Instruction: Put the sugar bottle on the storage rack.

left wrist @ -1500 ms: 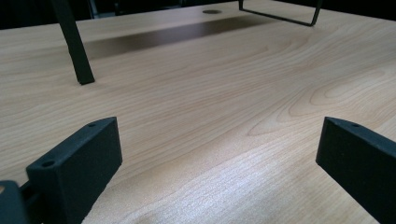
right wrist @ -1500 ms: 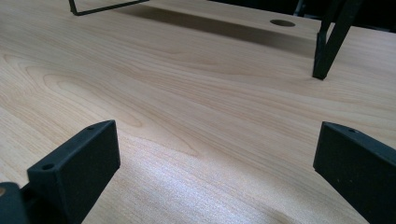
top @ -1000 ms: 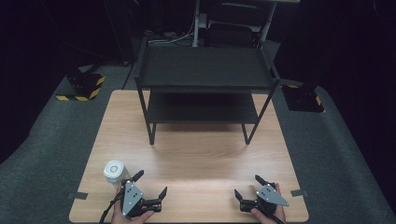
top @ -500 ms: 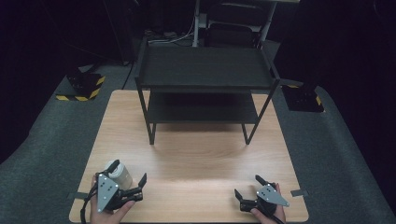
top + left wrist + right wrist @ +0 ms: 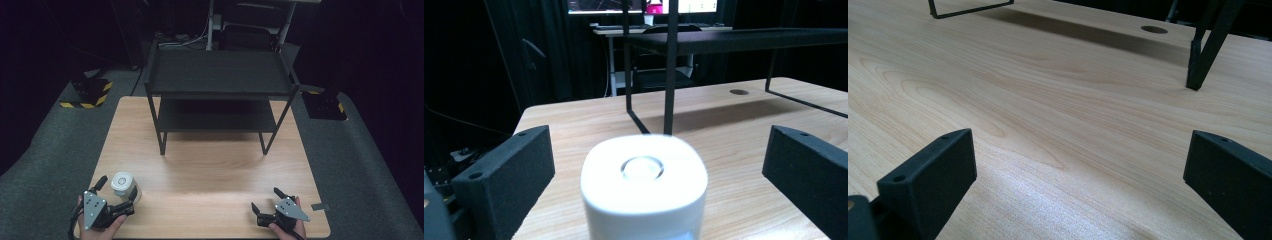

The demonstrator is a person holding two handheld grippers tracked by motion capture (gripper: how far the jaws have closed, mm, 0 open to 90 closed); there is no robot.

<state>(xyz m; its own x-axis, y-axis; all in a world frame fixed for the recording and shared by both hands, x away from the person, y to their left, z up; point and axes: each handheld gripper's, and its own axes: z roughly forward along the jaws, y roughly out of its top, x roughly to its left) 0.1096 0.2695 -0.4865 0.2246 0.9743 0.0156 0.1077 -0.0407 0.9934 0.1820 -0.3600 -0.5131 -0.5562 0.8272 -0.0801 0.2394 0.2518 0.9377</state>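
A small white round container (image 5: 124,183) with a ringed lid stands near the table's front left corner. My left gripper (image 5: 118,186) is open, one jaw on each side of the container. In the left gripper view the container (image 5: 644,185) sits close between the wide-apart jaws of the left gripper (image 5: 659,147), with a gap on both sides. My right gripper (image 5: 265,198) rests open near the front right edge. In the right gripper view the right gripper (image 5: 1078,150) has bare wood between its jaws.
A black two-tier metal shelf rack (image 5: 220,75) stands at the back of the wooden table (image 5: 215,165); its legs (image 5: 1205,55) rise ahead of the right gripper. Grey carpet surrounds the table. A desk with screens (image 5: 644,7) stands beyond.
My left gripper has swung left from beside the container, and its jaws now stand on both sides of it. The container and the right gripper have stayed put.
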